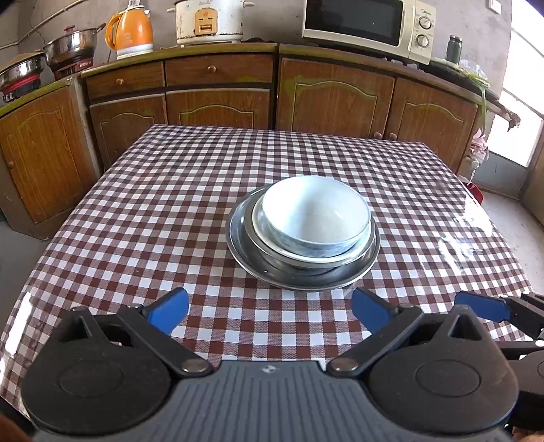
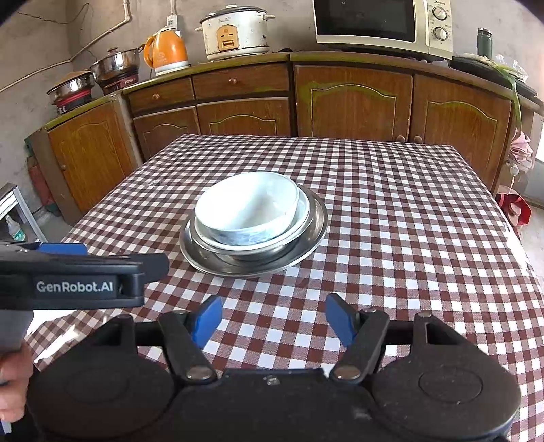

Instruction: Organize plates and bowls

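Observation:
A white bowl (image 1: 314, 217) (image 2: 246, 212) sits nested on a white plate (image 1: 261, 231) (image 2: 302, 212), inside a steel bowl (image 1: 299, 261) (image 2: 238, 253), on a wide steel plate (image 1: 238, 244) (image 2: 306, 234) in the middle of the checked table (image 1: 170, 190) (image 2: 408, 221). My left gripper (image 1: 270, 309) hovers open near the table's front edge, short of the stack, nothing between its blue pads. My right gripper (image 2: 272, 319) is open too, empty, to the right of the left one. The left gripper's body (image 2: 85, 275) shows at the right wrist view's left edge, held by a hand (image 2: 13, 377).
Wooden cabinets (image 1: 217, 98) stand behind the table, with an orange kettle (image 1: 131, 32), a rice cooker (image 1: 209, 22), a microwave (image 1: 369, 25), steel pots (image 1: 71, 47) and a green flask (image 1: 454, 49) on top. A red object (image 2: 515, 212) lies on the floor at the right.

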A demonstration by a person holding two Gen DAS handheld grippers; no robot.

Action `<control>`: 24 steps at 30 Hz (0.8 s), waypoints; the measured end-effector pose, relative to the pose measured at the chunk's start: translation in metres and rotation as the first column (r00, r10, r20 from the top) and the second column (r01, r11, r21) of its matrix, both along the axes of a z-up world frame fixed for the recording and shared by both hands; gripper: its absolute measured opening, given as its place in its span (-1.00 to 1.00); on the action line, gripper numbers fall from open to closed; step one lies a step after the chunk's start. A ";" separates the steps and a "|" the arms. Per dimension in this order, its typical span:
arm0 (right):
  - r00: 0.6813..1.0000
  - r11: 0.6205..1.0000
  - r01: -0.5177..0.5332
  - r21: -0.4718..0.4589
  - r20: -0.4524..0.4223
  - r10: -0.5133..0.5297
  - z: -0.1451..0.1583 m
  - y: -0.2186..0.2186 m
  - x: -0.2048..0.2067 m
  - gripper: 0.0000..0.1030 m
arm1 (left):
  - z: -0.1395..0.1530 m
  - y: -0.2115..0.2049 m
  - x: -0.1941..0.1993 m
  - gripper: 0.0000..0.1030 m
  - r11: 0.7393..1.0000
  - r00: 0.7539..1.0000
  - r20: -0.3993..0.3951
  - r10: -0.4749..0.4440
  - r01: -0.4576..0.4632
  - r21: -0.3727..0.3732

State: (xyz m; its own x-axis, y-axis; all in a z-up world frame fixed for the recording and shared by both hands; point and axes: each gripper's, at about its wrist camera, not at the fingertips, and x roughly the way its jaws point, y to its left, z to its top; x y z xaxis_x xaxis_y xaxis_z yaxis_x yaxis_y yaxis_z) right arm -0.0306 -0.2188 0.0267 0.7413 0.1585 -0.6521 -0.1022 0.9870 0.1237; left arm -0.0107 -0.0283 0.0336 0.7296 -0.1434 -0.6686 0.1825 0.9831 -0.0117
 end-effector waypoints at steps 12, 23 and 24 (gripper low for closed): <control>1.000 1.000 -0.002 0.008 -0.005 0.002 -0.001 -0.001 0.001 0.55 | -0.001 -0.001 0.001 1.00 1.000 1.000 0.001 -0.004 0.004 0.011; 1.000 1.000 0.003 0.026 -0.011 -0.003 -0.001 -0.003 0.002 0.55 | -0.004 -0.001 0.004 1.00 1.000 1.000 -0.013 -0.024 0.024 0.017; 1.000 1.000 0.003 0.022 -0.011 -0.003 -0.001 -0.003 0.002 0.55 | -0.005 -0.001 0.005 1.00 1.000 1.000 -0.014 -0.026 0.026 0.016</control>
